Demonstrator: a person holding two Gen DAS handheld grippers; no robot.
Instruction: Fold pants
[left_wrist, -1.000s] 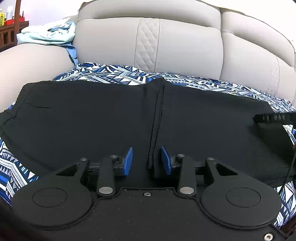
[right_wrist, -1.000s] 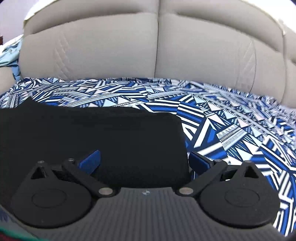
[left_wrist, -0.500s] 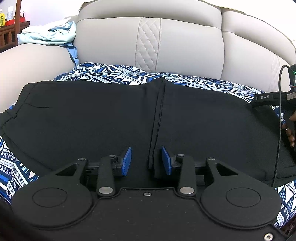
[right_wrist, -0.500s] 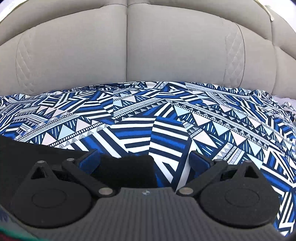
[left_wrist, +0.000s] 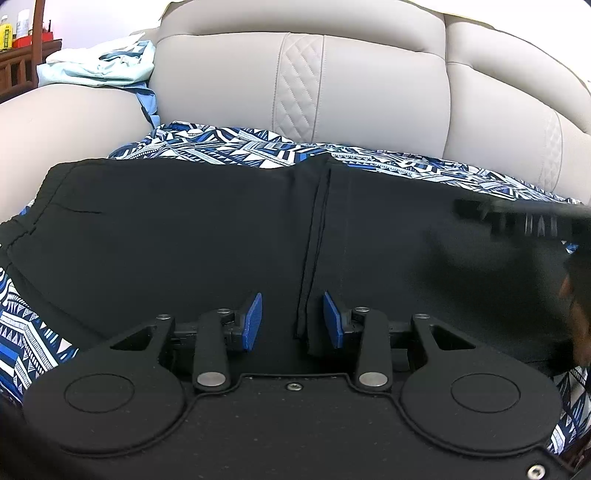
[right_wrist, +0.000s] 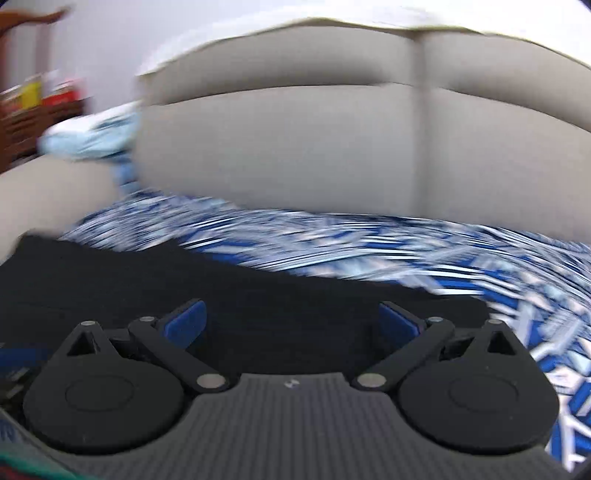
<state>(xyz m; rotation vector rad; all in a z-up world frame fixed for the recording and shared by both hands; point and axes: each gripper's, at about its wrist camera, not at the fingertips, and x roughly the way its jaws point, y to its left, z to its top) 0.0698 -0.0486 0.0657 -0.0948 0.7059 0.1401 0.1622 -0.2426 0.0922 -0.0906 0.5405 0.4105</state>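
Sofa, patterned cover; pants lie flat on it, long axis left–right, across your reach. Your left gripper sits at the near edge, part-open, astride the mid fold, gripping nothing. Right gripper, wide open and blurred, is above the pants' right end: nearer that end.

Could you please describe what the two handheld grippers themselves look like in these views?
Both are matte black, with two round discs and pivoting link arms carrying silver pins, ending in blue pads. The left gripper has a smooth base plate with screws; the right gripper has a ribbed grey one. No sleeves or cables are discernible.
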